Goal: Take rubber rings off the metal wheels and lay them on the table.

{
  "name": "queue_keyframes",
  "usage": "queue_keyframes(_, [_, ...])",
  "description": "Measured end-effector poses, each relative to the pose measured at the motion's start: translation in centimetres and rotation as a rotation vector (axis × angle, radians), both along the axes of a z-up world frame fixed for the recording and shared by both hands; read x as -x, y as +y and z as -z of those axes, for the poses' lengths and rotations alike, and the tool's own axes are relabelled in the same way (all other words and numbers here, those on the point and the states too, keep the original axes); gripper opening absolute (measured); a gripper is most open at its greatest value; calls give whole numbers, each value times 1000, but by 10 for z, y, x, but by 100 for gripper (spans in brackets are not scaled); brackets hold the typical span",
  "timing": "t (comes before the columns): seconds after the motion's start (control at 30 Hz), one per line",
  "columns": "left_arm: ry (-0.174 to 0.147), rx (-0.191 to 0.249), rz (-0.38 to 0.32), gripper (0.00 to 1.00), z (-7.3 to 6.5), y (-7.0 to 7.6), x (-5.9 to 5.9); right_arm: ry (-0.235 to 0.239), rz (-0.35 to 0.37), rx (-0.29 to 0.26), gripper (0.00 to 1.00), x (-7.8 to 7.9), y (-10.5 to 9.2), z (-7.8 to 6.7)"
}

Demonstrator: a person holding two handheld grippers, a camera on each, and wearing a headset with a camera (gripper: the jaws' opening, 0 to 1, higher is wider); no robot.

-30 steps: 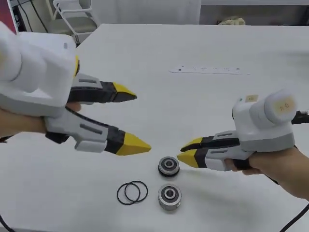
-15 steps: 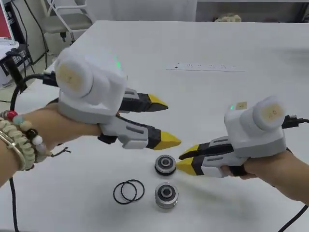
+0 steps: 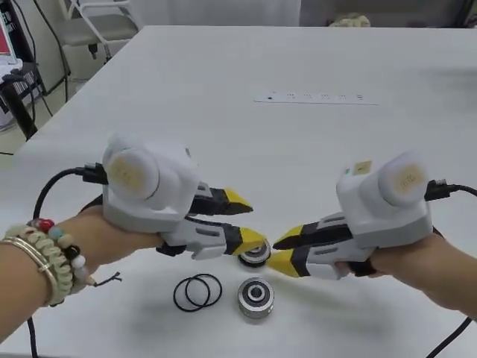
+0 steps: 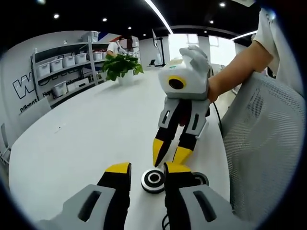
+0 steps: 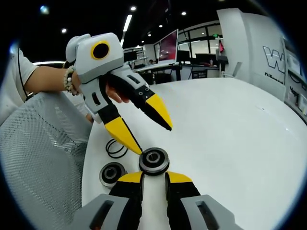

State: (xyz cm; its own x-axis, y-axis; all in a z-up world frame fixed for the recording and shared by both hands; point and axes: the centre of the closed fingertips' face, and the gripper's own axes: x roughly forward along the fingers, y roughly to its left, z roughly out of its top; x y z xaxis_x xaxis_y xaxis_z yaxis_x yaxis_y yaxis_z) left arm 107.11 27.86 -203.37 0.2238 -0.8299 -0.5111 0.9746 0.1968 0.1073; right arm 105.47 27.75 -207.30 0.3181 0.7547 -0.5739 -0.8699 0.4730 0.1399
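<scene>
— Where is the far wheel (image 3: 256,256) relative to the two grippers?

— Flat on the table (image 3: 313,67), between the tips; the left gripper (image 3: 253,221) comes in from one side and the right gripper (image 3: 276,251) from the other, tips almost meeting over it.

— Is either one touching it?

— In the head view the left gripper's lower tip overlaps the wheel's edge; whether it touches, I cannot tell; in the right gripper view the wheel lies just ahead of that gripper's own tips, centred on the gap.

— How do the jaws stand?

— Left jaws spread wide, gripping nothing; right jaws parted only a little, also gripping nothing.

— And the rest?

— The near wheel (image 3: 256,297) lies just beside the far one, closer to the person; two rubber rings (image 3: 197,291) lie overlapping on the table beside it, apart from both grippers.
</scene>
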Motion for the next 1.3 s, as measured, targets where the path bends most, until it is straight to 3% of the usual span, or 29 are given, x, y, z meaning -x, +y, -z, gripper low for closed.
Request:
queue_keyframes(0.2, [27,-36,11,21,15,0,4,2,2,-5,17,0,3,2])
queue_keyframes(0.37, [32,-41,-22,18,21,2,-1,3,14,-7,17,-1,3,3])
queue_keyframes(0.5, [35,-56,-9,17,26,2,3,5,24,-11,18,-2,2,3])
queue_keyframes(0.83, [41,-46,7,11,25,-1,5,10,22,-12,18,0,5,5])
queue_keyframes(1.1, [91,-14,-21,11,27,1,3,18,39,-30,20,-1,7,4])
queue_keyframes(1.3, [89,-14,-30,8,27,4,1,17,49,-32,20,-2,8,4])
